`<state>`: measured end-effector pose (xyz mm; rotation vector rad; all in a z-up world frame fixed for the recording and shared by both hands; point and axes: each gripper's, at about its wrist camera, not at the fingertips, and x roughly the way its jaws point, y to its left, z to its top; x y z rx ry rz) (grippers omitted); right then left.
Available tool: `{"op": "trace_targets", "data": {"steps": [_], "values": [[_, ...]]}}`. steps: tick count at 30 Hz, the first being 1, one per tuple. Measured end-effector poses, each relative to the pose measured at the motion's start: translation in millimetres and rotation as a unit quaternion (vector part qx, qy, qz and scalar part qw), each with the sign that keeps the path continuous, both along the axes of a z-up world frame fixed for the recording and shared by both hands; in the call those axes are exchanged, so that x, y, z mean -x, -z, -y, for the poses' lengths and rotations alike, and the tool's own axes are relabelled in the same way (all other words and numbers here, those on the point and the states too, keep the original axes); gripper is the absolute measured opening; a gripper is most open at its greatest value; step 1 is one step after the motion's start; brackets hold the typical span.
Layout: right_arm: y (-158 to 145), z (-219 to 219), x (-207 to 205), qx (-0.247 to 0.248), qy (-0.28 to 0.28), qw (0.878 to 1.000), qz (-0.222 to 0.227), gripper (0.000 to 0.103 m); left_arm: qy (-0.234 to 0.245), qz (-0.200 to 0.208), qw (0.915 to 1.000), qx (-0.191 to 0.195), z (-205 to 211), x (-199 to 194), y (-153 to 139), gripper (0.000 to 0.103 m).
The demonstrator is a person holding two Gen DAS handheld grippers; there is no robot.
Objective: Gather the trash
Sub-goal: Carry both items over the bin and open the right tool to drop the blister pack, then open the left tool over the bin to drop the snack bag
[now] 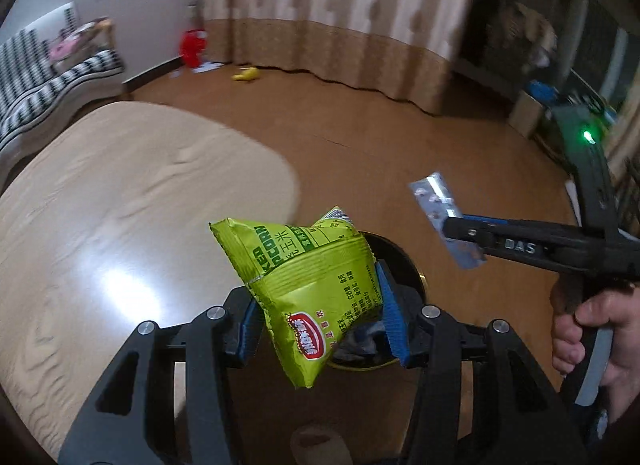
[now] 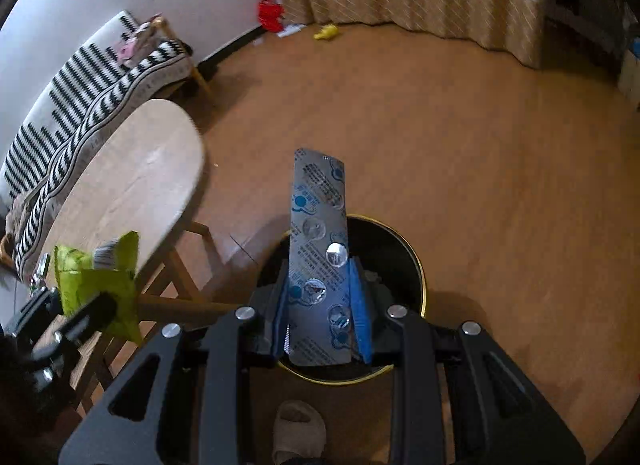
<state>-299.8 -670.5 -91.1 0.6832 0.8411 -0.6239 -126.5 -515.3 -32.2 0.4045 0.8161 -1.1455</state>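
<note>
Left hand-held gripper (image 1: 320, 317) clamps green snack bag (image 1: 304, 285), right hand-held gripper (image 2: 324, 305) pinches foil blister strip (image 2: 318, 249) — both above black bin (image 2: 404, 249). Risk: off-centre release — light trash drifts past rim onto floor.

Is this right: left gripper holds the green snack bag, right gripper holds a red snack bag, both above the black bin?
Not quite. The right gripper holds a silver blister pack, not a red bag; the right wrist view shows it. The left gripper does hold the green snack bag, both above the black bin.
</note>
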Motion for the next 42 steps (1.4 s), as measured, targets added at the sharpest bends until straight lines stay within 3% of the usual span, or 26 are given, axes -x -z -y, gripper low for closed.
{"op": "trace_targets", "data": {"steps": [9,25,27,29,30,42], "values": [[13,7,4,-0.022,-0.006,1.000,-0.006,0.028,0.026,-0.003,0.9996,-0.011,38,13,16,0.050],[8,12,-6,-0.022,-0.014,1.000,-0.001,0.028,0.022,-0.007,0.9997,-0.010,41,9,15,0.050],[7,13,-5,-0.021,-0.011,1.000,0.001,0.033,0.021,-0.008,0.9997,-0.010,39,11,17,0.050],[5,14,-5,-0.020,-0.008,1.000,0.005,0.054,0.020,-0.007,0.9997,-0.011,39,10,17,0.050],[4,14,-5,-0.018,-0.006,1.000,0.007,0.058,0.020,-0.007,0.9997,-0.011,39,10,17,0.050],[0,19,3,-0.009,0.020,1.000,0.016,0.062,0.025,-0.013,0.9995,-0.016,46,11,22,0.050]]}}
